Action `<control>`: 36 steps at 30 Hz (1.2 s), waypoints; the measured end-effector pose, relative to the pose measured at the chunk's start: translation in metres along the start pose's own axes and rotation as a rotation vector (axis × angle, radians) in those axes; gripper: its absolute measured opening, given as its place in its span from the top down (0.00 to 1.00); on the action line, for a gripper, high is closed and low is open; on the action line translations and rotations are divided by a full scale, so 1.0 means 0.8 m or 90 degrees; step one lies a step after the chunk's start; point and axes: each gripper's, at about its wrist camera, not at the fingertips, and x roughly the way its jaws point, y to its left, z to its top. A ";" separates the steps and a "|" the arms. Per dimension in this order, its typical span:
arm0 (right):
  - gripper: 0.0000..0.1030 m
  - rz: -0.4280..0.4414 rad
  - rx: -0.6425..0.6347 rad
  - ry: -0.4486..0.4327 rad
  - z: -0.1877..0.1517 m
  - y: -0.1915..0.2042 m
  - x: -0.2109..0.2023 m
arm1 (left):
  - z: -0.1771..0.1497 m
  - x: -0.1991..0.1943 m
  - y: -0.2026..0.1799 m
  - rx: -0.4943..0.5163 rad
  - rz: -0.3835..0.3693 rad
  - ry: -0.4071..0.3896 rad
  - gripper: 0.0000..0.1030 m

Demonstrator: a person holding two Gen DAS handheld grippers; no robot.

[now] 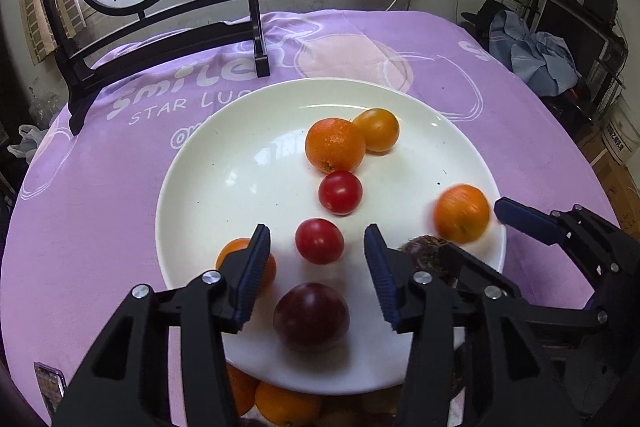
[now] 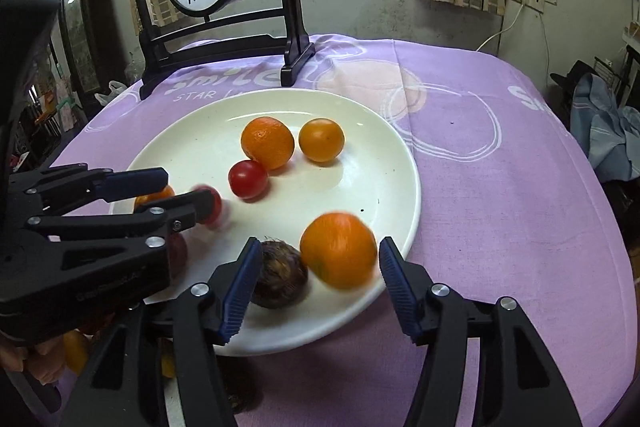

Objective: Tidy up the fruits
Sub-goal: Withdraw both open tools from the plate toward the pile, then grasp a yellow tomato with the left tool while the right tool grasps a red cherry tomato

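Cloth (image 1: 120, 187) lettering at upper left: "smile", "STAR LU"; blurred orange (image 2: 338, 250) lower centre; left gripper (image 1: 318, 267), right gripper (image 2: 316, 283) both open, gripping nothing

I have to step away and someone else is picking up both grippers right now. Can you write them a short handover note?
Left gripper: open, empty, over the white plate; a red tomato lies loose between its fingers.
Right gripper: open, empty; a blurred orange sits loose between its fingers near the plate's rim.
On the plate: two more oranges, a second tomato, a dark plum, a brown scaly fruit.
Left: more oranges lie below the plate's near edge, not yet on the plate.
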 end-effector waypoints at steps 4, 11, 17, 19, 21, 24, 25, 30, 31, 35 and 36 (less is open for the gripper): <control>0.40 0.003 -0.005 -0.001 -0.005 0.001 -0.014 | -0.014 -0.031 0.003 0.011 0.003 -0.023 0.47; 0.40 0.009 0.000 -0.017 -0.021 -0.005 -0.055 | -0.053 -0.072 0.026 -0.004 0.004 -0.038 0.40; 0.40 0.008 0.006 -0.011 -0.050 -0.005 -0.078 | -0.087 -0.093 0.041 -0.019 0.000 -0.036 0.40; 0.40 0.010 0.003 0.000 -0.062 0.000 -0.081 | -0.097 -0.100 0.043 -0.023 -0.005 -0.035 0.39; 0.40 0.012 0.001 0.007 -0.073 0.004 -0.083 | -0.106 -0.104 0.043 -0.024 -0.008 -0.032 0.38; 0.40 0.017 -0.002 0.018 -0.088 0.013 -0.086 | -0.122 -0.110 0.044 -0.026 -0.005 -0.031 0.37; 0.40 0.018 -0.003 0.020 -0.092 0.015 -0.087 | -0.126 -0.111 0.045 -0.029 -0.006 -0.030 0.37; 0.40 0.025 -0.007 0.026 -0.108 0.027 -0.096 | -0.154 -0.116 0.052 -0.037 -0.016 -0.014 0.34; 0.40 0.027 -0.007 0.028 -0.111 0.029 -0.098 | -0.159 -0.117 0.054 -0.040 -0.019 -0.009 0.34; 0.40 0.031 -0.011 0.036 -0.122 0.038 -0.101 | -0.178 -0.121 0.060 -0.047 -0.020 -0.008 0.33; 0.40 0.033 -0.012 0.039 -0.125 0.040 -0.101 | -0.181 -0.121 0.062 -0.048 -0.017 -0.008 0.33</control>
